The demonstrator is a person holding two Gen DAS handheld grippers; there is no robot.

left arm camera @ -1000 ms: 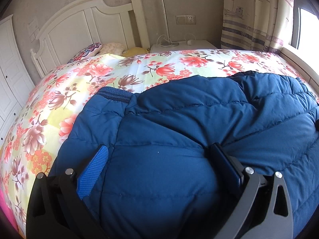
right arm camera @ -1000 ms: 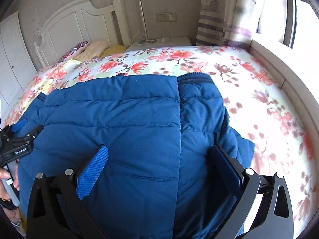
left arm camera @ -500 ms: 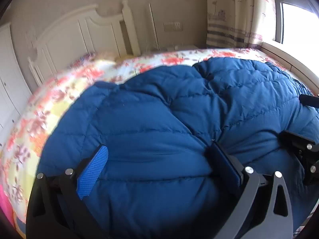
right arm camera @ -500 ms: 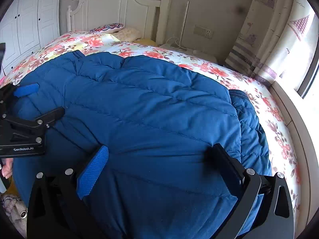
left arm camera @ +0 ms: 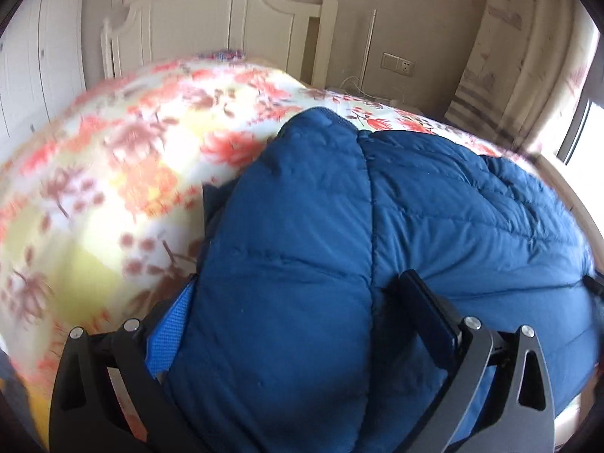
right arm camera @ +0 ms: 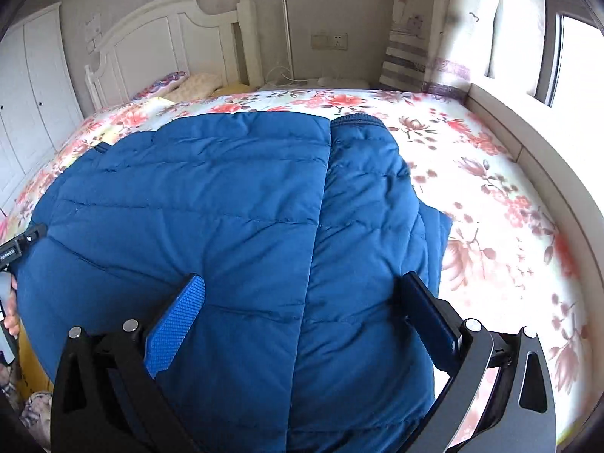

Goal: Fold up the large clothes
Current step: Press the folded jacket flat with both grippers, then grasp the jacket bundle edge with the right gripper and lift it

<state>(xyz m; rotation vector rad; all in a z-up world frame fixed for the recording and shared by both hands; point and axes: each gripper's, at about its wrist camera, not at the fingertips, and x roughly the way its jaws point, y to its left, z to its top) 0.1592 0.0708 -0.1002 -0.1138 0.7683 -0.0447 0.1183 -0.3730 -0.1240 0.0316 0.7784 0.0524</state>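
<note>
A large blue quilted down jacket [right arm camera: 234,204] lies on the flowered bed [right arm camera: 490,196]; it also fills the left wrist view [left arm camera: 434,219]. My right gripper [right arm camera: 298,294] is open, with its fingers wide apart over the jacket's near right part. My left gripper [left arm camera: 298,294] is open over the jacket's left edge, and puffed fabric bulges between its fingers. The left gripper's tip [right arm camera: 22,243] shows at the left edge of the right wrist view, by the jacket's left side.
A white headboard [right arm camera: 170,34] and pillows [right arm camera: 177,83] stand at the far end. A white wardrobe [right arm camera: 30,87] is at the left. A curtain [right arm camera: 453,26], a window and its ledge [right arm camera: 528,143] run along the right. A nightstand with cables [right arm camera: 302,82] is beyond the bed.
The left view has swung left and now shows more of the bedspread. The right view has swung back to the right side of the jacket. Both grippers stay open.
</note>
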